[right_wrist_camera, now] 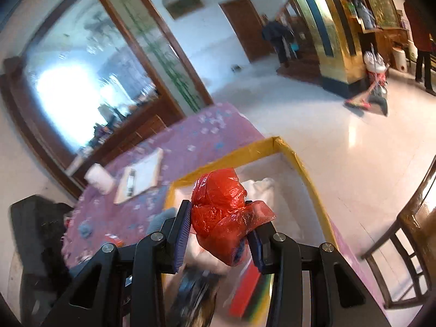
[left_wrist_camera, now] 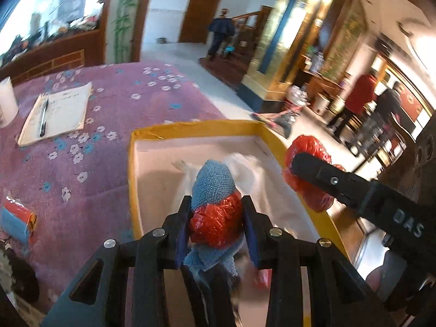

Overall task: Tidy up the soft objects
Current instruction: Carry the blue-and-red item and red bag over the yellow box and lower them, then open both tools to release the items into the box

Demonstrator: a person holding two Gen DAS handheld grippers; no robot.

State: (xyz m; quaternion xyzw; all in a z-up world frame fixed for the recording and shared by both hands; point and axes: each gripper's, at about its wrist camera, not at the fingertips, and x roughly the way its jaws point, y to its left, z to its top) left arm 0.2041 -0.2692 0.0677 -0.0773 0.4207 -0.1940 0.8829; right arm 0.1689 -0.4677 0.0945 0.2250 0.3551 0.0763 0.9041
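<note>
A blue terry cloth partly wrapped in crinkled red plastic (left_wrist_camera: 215,212) is clamped between the two pads of the left claw (left_wrist_camera: 216,227), which is closed on this bundle. The bundle is held above the open yellow-rimmed cardboard box with white inside (left_wrist_camera: 152,150), where some white soft material (left_wrist_camera: 245,169) lies. The right claw (right_wrist_camera: 219,224) grips a crumpled red plastic bag (right_wrist_camera: 220,212), and its pads press on the bag from both sides. In the left wrist view this bag hangs just beside the right rim of the box. The box stands on a surface covered with a purple cloth with white and blue flowers (left_wrist_camera: 114,109). On this cloth, well apart from the box, lie an open notebook (left_wrist_camera: 62,111) with a dark pen (left_wrist_camera: 43,118) on it. In the room behind, some people stand; they are blurred.
</note>
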